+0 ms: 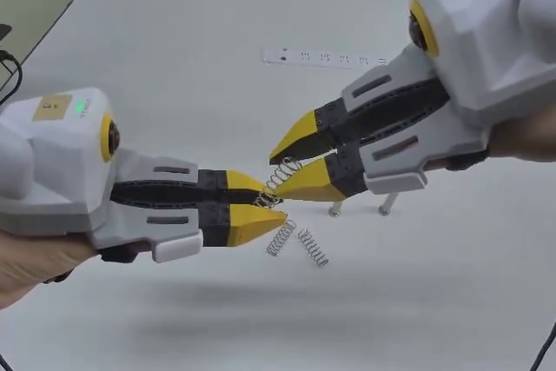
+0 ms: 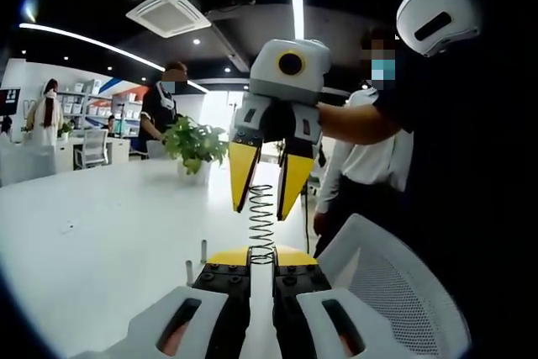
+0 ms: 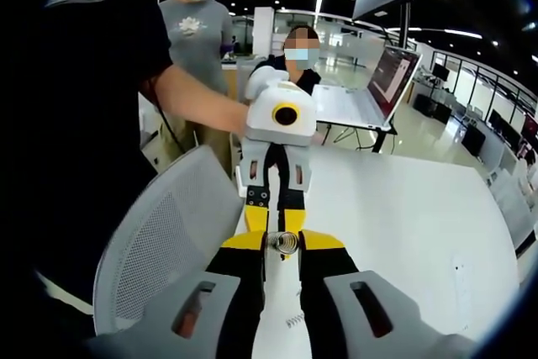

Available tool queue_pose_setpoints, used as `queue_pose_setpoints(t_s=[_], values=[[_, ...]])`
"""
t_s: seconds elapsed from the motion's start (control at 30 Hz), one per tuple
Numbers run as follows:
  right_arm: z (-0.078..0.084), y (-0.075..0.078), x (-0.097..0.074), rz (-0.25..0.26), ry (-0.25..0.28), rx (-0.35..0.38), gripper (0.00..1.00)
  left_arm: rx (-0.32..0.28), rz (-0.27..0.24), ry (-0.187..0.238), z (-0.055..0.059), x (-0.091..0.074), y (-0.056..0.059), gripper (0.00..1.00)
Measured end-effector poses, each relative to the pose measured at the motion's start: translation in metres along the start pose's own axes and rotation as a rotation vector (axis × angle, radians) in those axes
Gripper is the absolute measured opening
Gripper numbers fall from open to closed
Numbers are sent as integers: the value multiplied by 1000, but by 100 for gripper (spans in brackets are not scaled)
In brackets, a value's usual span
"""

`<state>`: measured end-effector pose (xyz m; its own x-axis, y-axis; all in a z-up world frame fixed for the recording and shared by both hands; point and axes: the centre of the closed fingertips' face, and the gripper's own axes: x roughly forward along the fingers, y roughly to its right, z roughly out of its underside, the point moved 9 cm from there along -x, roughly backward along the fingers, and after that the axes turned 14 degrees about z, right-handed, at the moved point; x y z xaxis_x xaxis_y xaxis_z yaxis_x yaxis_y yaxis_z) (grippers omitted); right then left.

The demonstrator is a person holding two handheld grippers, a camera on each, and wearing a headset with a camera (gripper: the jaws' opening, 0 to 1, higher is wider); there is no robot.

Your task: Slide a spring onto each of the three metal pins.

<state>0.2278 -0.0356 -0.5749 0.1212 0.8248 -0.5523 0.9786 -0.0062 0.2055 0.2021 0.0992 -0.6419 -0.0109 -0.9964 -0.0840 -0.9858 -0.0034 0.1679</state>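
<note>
pinching one spring [image 2: 261, 216] mid-frame, the left gripper [image 1: 271, 204] is holding it between the right gripper's [image 1: 274, 176] spread jaws, two loose springs [image 1: 281, 238] and bare pins [image 1: 335, 208] waiting below.

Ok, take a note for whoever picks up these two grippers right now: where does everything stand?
Left gripper: shut on one end of a coiled steel wire spring, held off the white table.
Right gripper: jaws open around that spring's other end, not clamped.
Two more loose springs lie on the table beside the left gripper's tip.
Two short metal pins stand bare below the right gripper.
Done: no spring on either pin.
Left: all three springs to slide onto pins.
</note>
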Motion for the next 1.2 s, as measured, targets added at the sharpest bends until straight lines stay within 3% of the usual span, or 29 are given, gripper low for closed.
queue_pose_setpoints(t_s=[0.5, 0.9, 1.2], values=[[0, 0, 2, -38, -54, -3, 11, 5, 17, -7, -1, 1, 2, 0], [1, 0, 6, -79, -92, -23, 8, 16, 27, -53, 1, 1, 3, 1], [2, 1, 10, -77, -130, -42, 7, 19, 19, -72, 6, 3, 2, 1]])
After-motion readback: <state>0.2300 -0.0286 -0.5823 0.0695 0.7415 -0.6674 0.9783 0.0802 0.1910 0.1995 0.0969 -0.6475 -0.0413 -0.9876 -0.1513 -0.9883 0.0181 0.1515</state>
